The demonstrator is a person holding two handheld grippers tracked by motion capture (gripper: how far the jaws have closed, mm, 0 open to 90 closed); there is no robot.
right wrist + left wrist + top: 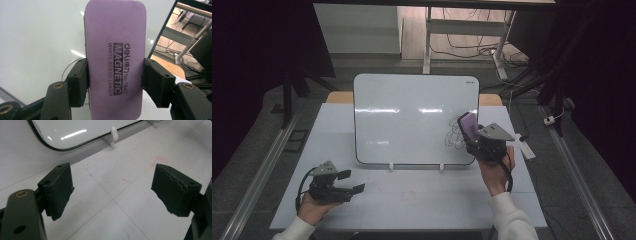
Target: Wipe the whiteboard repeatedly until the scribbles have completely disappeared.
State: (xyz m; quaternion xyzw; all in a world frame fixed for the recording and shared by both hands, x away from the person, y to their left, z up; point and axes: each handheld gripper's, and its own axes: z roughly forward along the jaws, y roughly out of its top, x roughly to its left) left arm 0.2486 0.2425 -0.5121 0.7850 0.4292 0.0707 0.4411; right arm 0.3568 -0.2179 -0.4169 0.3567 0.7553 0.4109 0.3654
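Wiping the scribble off the whiteboard, eraser's right on it

High view: right gripper presses the purple eraser against the whiteboard by the scribble; push too hard and the propped board could tip; left gripper view: left gripper gapes empty over the table; right gripper view: both jaws squeeze the eraser's long edges, could slip.

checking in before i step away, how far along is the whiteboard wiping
Done: the purple eraser is clamped in the right gripper and raised to the whiteboard. In hand: it sits at the black scribble. Left: the scribble is still there. The left gripper rests open over the table.
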